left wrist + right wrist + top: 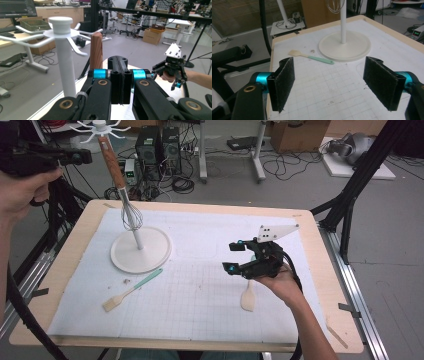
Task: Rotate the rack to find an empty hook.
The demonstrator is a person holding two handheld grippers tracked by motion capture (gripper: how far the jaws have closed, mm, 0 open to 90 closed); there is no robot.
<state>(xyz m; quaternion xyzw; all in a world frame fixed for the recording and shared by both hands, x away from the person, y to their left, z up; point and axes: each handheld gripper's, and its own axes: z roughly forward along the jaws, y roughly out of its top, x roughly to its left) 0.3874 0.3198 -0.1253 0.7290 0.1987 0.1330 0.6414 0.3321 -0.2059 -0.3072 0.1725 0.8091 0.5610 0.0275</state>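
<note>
A pale wooden spatula (247, 296) lies nearest on the white gridded mat (200, 290) covering the tabletop (327, 290), just under the right gripper (233, 256), whose jaws are spread wide and empty. At about nine o'clock from it lies a mint-handled spatula (134, 290). Beyond that stands a white utensil stand (141, 251) with hooked arms on top; a wooden-handled whisk (122, 195) hangs from it. At far ten o'clock the left gripper (120, 82) is held raised, its jaws clenched together on nothing.
</note>
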